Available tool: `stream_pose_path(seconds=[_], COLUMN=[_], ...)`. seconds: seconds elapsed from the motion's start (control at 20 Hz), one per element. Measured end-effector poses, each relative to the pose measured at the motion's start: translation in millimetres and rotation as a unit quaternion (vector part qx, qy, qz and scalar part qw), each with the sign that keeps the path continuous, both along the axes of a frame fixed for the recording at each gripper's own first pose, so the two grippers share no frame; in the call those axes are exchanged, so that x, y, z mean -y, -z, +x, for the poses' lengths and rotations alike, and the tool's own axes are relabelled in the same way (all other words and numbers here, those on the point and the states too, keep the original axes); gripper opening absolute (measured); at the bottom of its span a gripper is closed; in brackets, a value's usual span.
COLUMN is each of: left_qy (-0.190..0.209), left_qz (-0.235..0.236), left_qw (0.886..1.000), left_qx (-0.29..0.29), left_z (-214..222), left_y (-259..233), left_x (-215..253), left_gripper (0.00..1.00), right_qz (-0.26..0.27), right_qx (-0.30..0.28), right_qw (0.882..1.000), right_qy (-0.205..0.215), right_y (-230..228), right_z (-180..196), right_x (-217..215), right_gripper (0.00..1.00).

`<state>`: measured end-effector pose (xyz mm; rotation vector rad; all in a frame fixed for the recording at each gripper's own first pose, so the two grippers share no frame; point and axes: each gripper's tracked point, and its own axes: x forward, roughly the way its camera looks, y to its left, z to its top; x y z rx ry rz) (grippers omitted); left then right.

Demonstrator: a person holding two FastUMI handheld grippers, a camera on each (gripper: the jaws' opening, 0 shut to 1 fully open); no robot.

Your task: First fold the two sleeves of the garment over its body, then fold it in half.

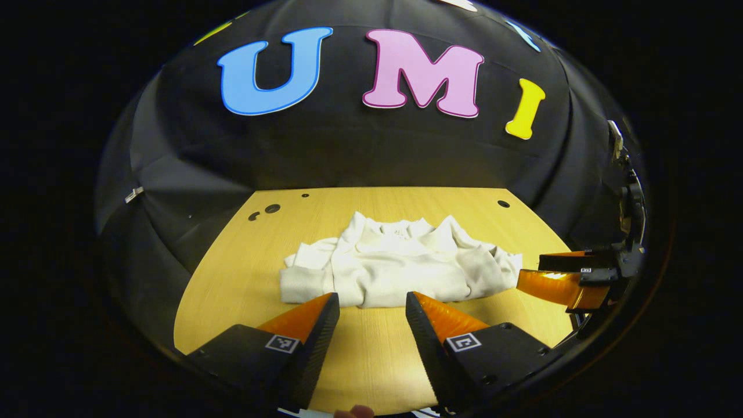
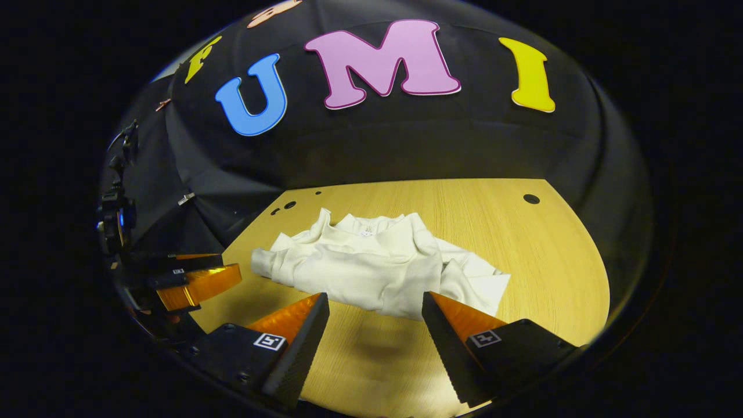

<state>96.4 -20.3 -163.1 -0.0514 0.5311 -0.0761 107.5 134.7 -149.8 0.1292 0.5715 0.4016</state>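
A white long-sleeved garment (image 1: 395,264) lies crumpled on the wooden table (image 1: 371,348), collar toward the far wall, its sleeves bunched at each side. In the left gripper view my left gripper (image 1: 371,305) is open, its fingertips just short of the garment's near hem, nothing between them. My right gripper (image 1: 537,273) hangs at the right, beside the garment's right sleeve. In the right gripper view the garment (image 2: 371,267) lies ahead, and my right gripper (image 2: 374,305) is open at its near edge. My left gripper (image 2: 232,270) appears at the left, near the left sleeve end.
The booth's black cloth wall rises behind the table. Small dark holes (image 1: 271,208) mark the table's far corners, another hole (image 2: 530,198) at the far right. Bare wood (image 2: 551,261) stretches to the right of the garment.
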Motion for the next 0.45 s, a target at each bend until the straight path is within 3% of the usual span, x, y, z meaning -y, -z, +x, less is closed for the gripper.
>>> stream_pose_path(seconds=[0.45], left_qy=[-0.024], left_qz=[0.001], left_qw=[1.000], left_qx=[-0.009], left_z=[-32], left_y=[2], left_x=[-8], left_gripper=[0.77], right_qz=[0.013], right_qx=[-0.047], right_qw=[0.998], right_qy=[0.025], right_y=[7], right_z=[-18], right_x=[19], right_gripper=[0.98])
